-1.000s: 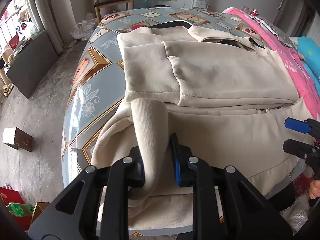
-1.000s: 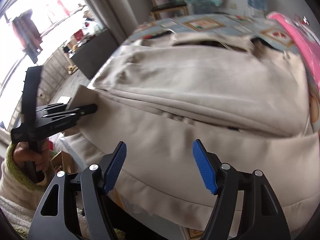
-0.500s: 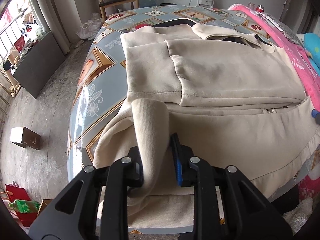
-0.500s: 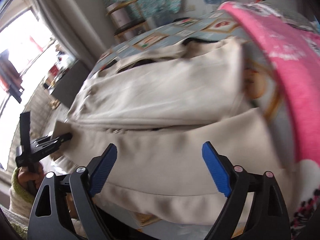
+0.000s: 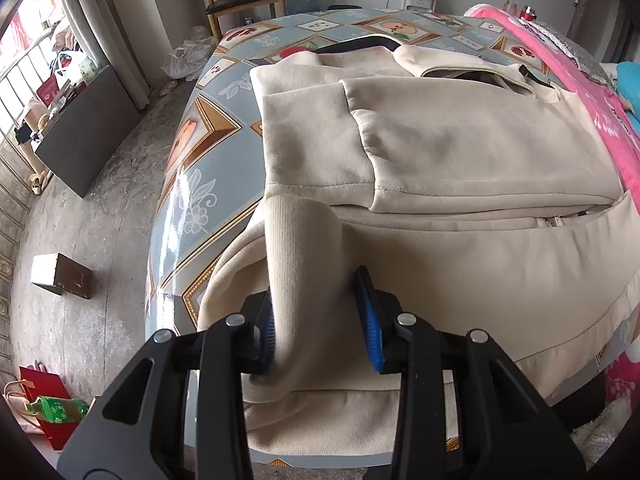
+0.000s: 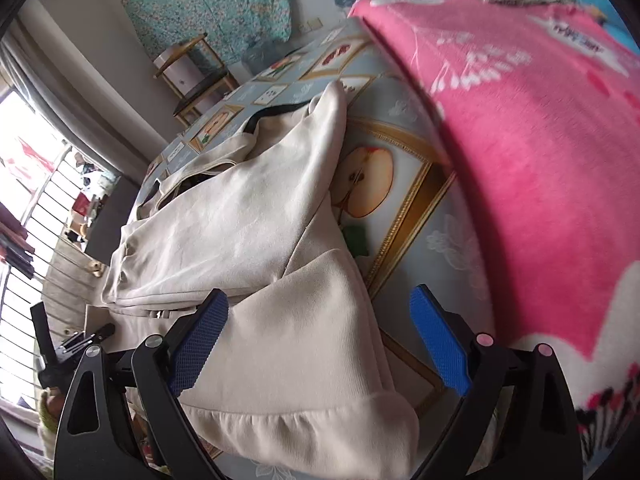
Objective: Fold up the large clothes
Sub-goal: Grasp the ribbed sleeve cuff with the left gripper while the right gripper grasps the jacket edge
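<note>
We have the cream jacket spread across the patterned table, partly folded, with one sleeve laid over its body. Its ribbed cuff stands up at 6 o'clock in the left wrist view, between the blue pads of our left gripper. Those jaws have just been opening: a second ago they pinched the cuff tight, and now a gap shows on the right-hand pad while the left one only brushes the cloth. We judge that this sleeve is placed and being let go.

Our right gripper has swung over from the middle of the hem to the jacket's right end, beside the pink blanket. Its jaws have just been opening and stand wide, holding nothing, with the hem corner below them at 6 o'clock. We take that corner as the next thing to grasp.

In the left view the jacket's long axis runs from 9 to 3 o'clock, collar toward 12 and hem toward 6.
</note>
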The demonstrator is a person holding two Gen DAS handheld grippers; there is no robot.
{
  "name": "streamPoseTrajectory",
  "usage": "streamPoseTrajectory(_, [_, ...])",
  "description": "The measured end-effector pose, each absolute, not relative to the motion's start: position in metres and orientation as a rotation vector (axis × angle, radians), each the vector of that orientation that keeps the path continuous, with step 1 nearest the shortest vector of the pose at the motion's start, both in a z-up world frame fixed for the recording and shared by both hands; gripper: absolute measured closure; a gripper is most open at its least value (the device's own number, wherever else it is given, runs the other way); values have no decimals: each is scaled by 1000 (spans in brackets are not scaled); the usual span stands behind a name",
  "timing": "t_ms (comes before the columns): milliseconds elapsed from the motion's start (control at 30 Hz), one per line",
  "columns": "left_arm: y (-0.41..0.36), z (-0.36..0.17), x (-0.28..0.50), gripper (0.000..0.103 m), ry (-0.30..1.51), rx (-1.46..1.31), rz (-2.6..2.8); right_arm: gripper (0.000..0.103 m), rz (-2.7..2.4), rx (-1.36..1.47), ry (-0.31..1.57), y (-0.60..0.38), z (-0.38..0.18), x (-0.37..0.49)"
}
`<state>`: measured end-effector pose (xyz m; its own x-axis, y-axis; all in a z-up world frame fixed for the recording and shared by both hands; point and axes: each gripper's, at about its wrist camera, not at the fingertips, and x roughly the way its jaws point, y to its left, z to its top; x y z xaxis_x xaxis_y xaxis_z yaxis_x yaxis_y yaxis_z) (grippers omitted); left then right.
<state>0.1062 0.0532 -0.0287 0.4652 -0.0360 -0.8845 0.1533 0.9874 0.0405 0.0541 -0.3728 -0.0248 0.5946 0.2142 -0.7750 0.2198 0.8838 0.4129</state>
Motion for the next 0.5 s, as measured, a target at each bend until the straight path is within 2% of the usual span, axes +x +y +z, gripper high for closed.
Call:
streamPoseTrajectory(167, [53, -29, 106, 69, 1084, 108, -111, 37, 50, 557, 976, -379, -40, 73])
streamPoseTrajectory(233, [53, -29, 106, 69, 1084, 108, -109, 56, 54, 570, 985, -380, -42, 74])
streamPoseTrajectory(267, [53, -29, 106, 69, 1085, 109, -108, 61, 51, 572, 986, -379, -42, 72])
streamPoseTrajectory(333, [52, -29, 106, 69, 1085, 112, -107, 67, 54, 571, 977, -378, -40, 68])
streamPoseTrajectory(500, [52, -28, 106, 69, 1085, 117, -110, 68, 104, 574, 916, -378, -23, 45])
